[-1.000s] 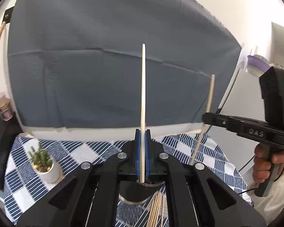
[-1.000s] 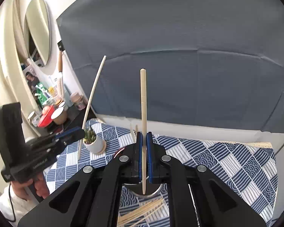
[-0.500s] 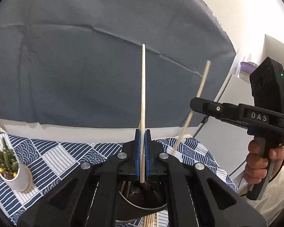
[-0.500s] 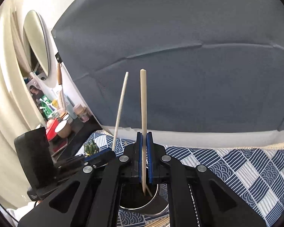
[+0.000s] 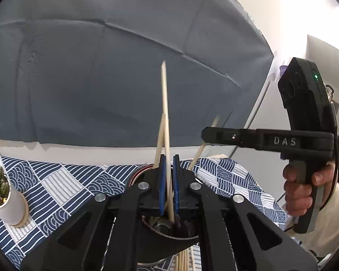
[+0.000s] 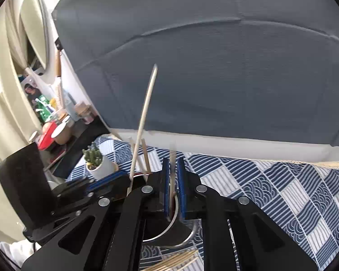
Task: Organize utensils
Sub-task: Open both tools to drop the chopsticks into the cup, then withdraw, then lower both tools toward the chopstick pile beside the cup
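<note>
The left hand-held gripper (image 5: 168, 186) is clamped on a pale wooden chopstick (image 5: 165, 122) above the round metal holder (image 5: 169, 237). The right hand-held gripper (image 6: 173, 187) is opening around a blurred second chopstick (image 6: 172, 176). The blue patterned desk (image 6: 282, 192) is bare toward its right edge.

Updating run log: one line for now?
left hand-held gripper: shut on left chopstick; right hand-held gripper: jaws opening, right chopstick between; both over cup
</note>
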`<state>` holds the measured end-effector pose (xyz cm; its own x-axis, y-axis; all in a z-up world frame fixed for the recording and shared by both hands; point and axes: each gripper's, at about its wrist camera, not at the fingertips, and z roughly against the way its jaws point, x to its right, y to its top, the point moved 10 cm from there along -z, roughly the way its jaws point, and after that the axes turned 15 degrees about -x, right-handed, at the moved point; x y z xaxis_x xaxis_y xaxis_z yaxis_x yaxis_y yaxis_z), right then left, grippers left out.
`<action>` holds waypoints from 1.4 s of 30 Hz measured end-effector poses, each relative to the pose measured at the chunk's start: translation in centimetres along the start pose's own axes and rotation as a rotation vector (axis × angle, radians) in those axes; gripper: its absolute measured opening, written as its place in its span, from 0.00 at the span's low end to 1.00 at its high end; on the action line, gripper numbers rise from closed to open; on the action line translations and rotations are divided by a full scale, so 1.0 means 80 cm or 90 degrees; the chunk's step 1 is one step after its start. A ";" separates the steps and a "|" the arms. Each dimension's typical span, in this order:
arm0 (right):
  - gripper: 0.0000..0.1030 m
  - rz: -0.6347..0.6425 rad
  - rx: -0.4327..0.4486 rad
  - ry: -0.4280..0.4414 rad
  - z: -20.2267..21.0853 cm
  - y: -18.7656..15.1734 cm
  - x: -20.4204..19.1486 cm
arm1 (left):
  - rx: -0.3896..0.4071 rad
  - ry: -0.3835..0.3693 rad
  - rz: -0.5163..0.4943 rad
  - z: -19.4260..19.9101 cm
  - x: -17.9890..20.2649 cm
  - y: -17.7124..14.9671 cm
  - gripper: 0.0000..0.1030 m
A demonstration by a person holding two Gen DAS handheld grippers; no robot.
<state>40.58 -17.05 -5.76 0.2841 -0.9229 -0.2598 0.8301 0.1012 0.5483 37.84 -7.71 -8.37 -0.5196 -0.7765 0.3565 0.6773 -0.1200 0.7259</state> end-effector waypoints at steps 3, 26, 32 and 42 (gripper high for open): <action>0.48 -0.010 0.011 -0.028 0.008 -0.002 0.011 | 0.000 0.023 -0.003 0.010 -0.002 -0.003 0.30; 0.86 -0.032 -0.012 -0.121 0.049 -0.084 0.029 | -0.071 0.153 0.035 0.092 -0.011 -0.095 0.94; 0.86 -0.048 -0.034 -0.130 0.054 -0.119 0.027 | -0.092 0.159 0.042 0.105 -0.007 -0.126 0.94; 0.87 -0.053 -0.061 -0.139 0.055 -0.188 0.010 | -0.122 0.165 0.061 0.135 0.008 -0.179 0.94</action>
<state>26.18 -20.95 -10.71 0.1115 -0.9869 -0.1169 0.8908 0.0471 0.4518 22.15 0.20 -12.16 -0.3155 -0.9185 0.2384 0.8151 -0.1336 0.5637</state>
